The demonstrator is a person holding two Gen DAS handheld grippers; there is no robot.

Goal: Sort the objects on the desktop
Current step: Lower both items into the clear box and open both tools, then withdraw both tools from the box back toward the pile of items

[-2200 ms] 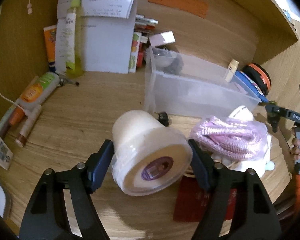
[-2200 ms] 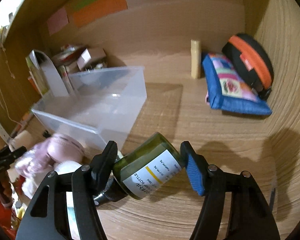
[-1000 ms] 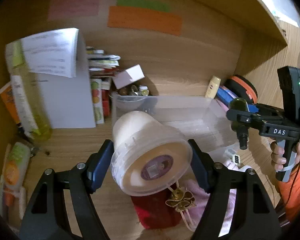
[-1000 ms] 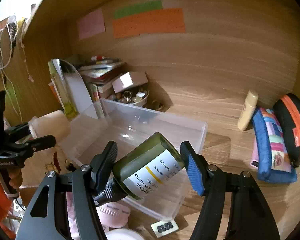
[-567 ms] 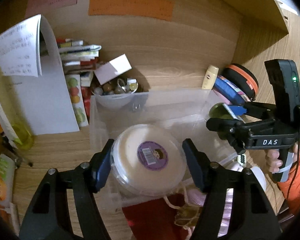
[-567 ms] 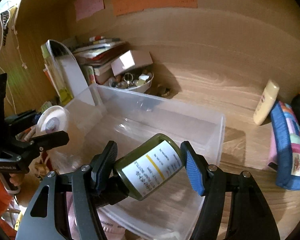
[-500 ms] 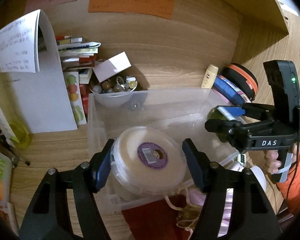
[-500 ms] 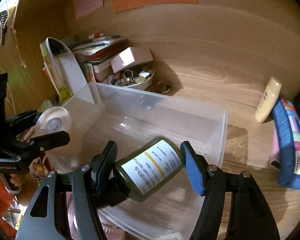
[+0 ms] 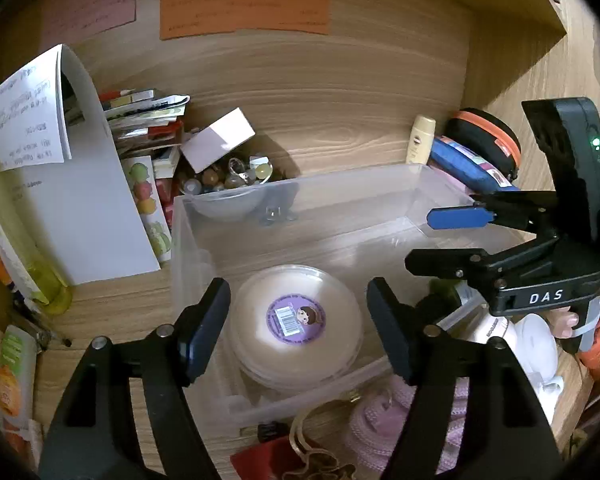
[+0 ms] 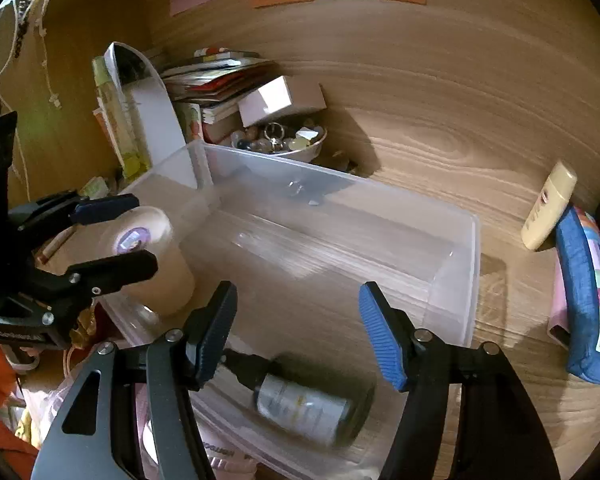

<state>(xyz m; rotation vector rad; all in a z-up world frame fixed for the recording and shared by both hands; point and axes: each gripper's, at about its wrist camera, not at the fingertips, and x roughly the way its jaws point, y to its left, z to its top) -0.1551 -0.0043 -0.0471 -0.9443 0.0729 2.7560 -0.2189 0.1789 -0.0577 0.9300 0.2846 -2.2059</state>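
Note:
A clear plastic bin (image 9: 380,184) (image 10: 460,264) sits on the wooden desk. A white tub with a purple sticker (image 9: 296,320) (image 10: 140,252) stands inside the bin at its left end. My left gripper (image 9: 298,328) (image 10: 114,232) is open just above the tub, its jaws apart from it. A dark green bottle with a white label (image 10: 308,400) lies on its side in the bin's near right part. My right gripper (image 10: 296,332) (image 9: 436,236) is open above the bottle, not touching it.
A bowl of trinkets (image 9: 228,184) and a white box (image 9: 216,144) stand behind the bin, books and a curled paper (image 9: 60,184) to the left. A cream tube (image 10: 548,204), a blue pouch (image 10: 588,296) and an orange-rimmed case (image 9: 484,144) lie right. Pink cord (image 9: 380,420) lies in front.
Both grippers opened. The tub went from the left gripper into the bin, and the bottle dropped from the right gripper and lies in the bin.

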